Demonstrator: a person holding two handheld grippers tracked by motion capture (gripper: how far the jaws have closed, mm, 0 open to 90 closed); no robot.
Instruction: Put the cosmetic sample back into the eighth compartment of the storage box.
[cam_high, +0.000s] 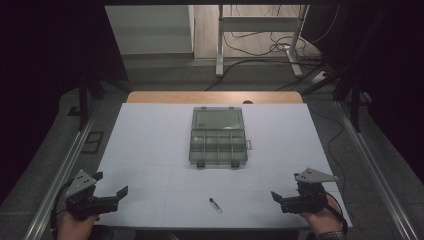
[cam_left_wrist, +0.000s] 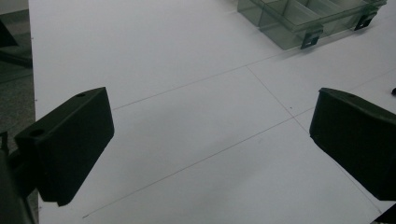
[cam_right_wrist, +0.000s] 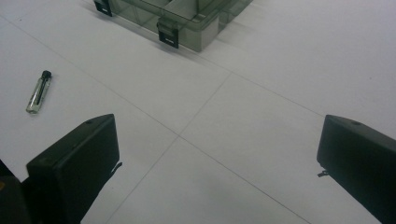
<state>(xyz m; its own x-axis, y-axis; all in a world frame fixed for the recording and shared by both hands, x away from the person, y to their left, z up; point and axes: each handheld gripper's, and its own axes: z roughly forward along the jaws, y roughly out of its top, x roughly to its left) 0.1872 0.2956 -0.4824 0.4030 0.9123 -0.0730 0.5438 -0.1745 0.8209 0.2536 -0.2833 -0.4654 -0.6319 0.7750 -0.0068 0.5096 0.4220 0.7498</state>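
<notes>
A clear grey compartment box (cam_high: 218, 146) sits mid-table with its lid (cam_high: 218, 119) opened toward the far side. Two black latches hang at its near edge. A small glass vial with a black cap (cam_high: 215, 205) lies flat on the white board near the front edge. My left gripper (cam_high: 110, 184) rests at the front left corner, open and holding nothing. At the front right, my right gripper (cam_high: 286, 187) is also open and holding nothing. In the right gripper view the vial (cam_right_wrist: 38, 92) lies left of the open gripper (cam_right_wrist: 217, 154), with the box (cam_right_wrist: 187, 21) beyond. In the left gripper view the box (cam_left_wrist: 308, 21) is far right of the open gripper (cam_left_wrist: 210, 135).
The white board (cam_high: 150, 150) covers most of a wooden table (cam_high: 165, 97) and carries thin grid lines. Metal rails (cam_high: 60, 175) run along both sides. Desk legs and cables (cam_high: 260, 47) stand on the floor beyond.
</notes>
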